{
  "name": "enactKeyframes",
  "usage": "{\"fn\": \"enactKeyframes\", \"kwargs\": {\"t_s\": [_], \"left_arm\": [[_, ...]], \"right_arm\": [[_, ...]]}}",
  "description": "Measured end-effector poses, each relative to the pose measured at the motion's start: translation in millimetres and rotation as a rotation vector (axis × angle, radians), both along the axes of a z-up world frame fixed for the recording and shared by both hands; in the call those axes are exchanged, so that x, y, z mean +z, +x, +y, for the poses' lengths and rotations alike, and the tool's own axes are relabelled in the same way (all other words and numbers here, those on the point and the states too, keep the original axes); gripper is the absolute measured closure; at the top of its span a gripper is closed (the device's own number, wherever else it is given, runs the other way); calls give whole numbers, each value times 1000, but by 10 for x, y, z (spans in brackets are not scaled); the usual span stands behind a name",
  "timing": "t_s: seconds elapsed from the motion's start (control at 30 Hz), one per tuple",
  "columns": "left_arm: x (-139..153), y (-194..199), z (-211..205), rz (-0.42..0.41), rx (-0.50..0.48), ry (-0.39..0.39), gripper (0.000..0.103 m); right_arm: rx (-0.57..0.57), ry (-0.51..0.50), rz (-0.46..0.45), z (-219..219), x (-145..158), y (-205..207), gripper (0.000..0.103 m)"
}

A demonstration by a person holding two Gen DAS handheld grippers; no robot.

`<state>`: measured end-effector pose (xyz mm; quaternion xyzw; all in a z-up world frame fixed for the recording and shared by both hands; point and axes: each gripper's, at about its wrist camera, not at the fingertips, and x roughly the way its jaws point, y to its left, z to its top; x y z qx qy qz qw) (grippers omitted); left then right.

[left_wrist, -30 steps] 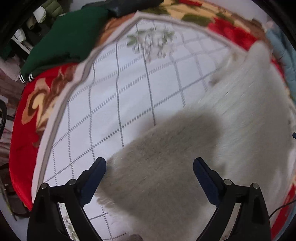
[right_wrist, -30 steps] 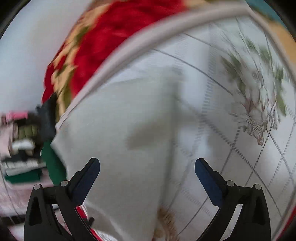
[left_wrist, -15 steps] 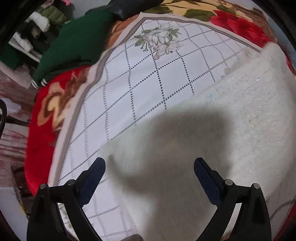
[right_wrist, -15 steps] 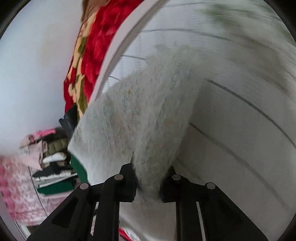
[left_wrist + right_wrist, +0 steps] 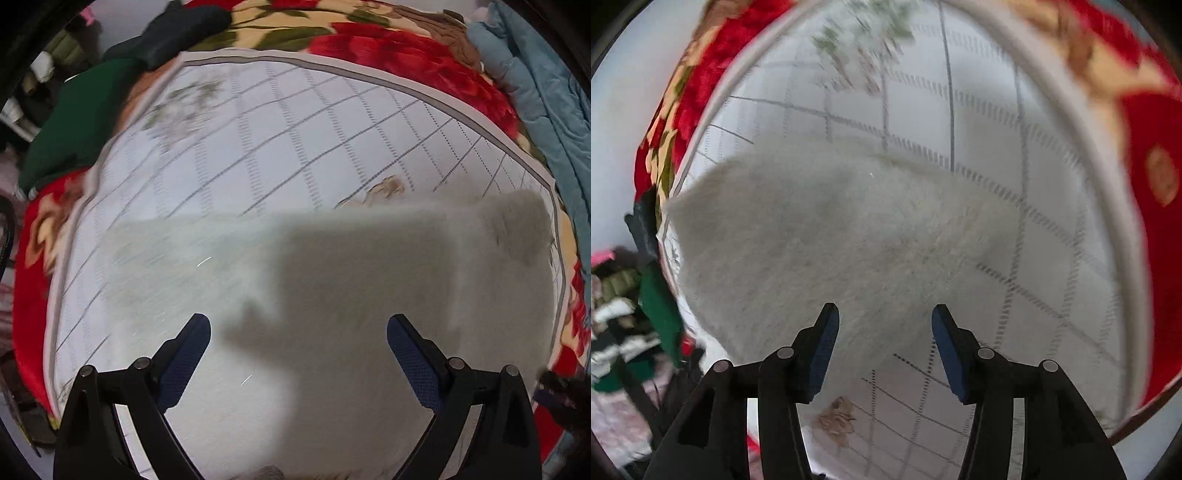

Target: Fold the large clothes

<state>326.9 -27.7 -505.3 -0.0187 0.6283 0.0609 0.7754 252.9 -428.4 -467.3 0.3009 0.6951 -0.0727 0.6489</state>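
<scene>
Half a second ago the right gripper (image 5: 884, 332) was pinching a ridge of the fluffy white garment (image 5: 827, 240); now its jaws have just been opening, they stand about half apart, and nothing is between the fingers (image 5: 827, 332) — the cloth is let go and lies flat beneath them. Both views have swung across the bed as well, so the garment now fills the near part of each picture.

Over on the other side, the left gripper (image 5: 297, 350) hangs wide open above the same garment (image 5: 332, 295), empty, its fingers (image 5: 190, 345) clear of the pile, with a dark shadow cast across the fabric below.

The garment lies spread on the white checked quilt (image 5: 295, 129), which covers a red floral blanket (image 5: 406, 48). In the left view its long axis runs left to right, the far edge a fairly straight line across the quilt and a rounded end reaching out to the far right. From the right gripper it lies ahead and to the left, its right edge slanting down toward the fingers. Both grippers point steeply down over it; the left looks the more centred, the right sits nearer an edge, so I'd judge the right better placed to take the next fold line
</scene>
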Motion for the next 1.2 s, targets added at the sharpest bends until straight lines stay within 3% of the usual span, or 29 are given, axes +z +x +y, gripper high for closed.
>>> {"fn": "enactKeyframes", "kwargs": {"t_s": [0.1,0.2,0.27,0.33,0.43,0.53,0.63,0.7,0.77,0.83,0.87,0.97,1.1,1.2], "left_arm": [[-294,199,-87,38,-27,65,2],[-384,263,47,45,-2,54,0],[-426,292,158,54,15,89,0],[-505,281,274,73,32,103,0],[-601,254,403,88,52,108,0],[-613,226,460,79,45,111,0],[-456,148,567,86,64,100,0],[-225,14,725,46,83,98,0],[-8,-135,979,14,118,120,0],[99,-263,1273,3,165,128,1],[109,-321,1455,8,197,121,1],[-30,-376,1781,37,264,45,1],[-303,-307,1969,59,322,-136,1],[-458,-199,1845,72,280,-151,5]], "right_arm": [[185,-59,-138,311,443,229,49],[309,26,-186,687,456,586,49],[372,54,-192,980,271,949,52],[432,30,-138,1234,-81,1277,71],[484,-47,-59,1484,-540,1623,72],[523,-94,-58,1572,-605,1753,72],[479,-65,2,1520,-602,1894,71],[454,-16,-1,1454,-468,1942,69],[427,50,-39,1228,-240,1788,61],[376,89,-91,967,16,1625,40],[342,87,-110,791,124,1503,37],[251,101,-116,413,202,1187,37],[147,114,-98,63,76,707,37],[56,150,-73,-119,-155,441,37]]}}
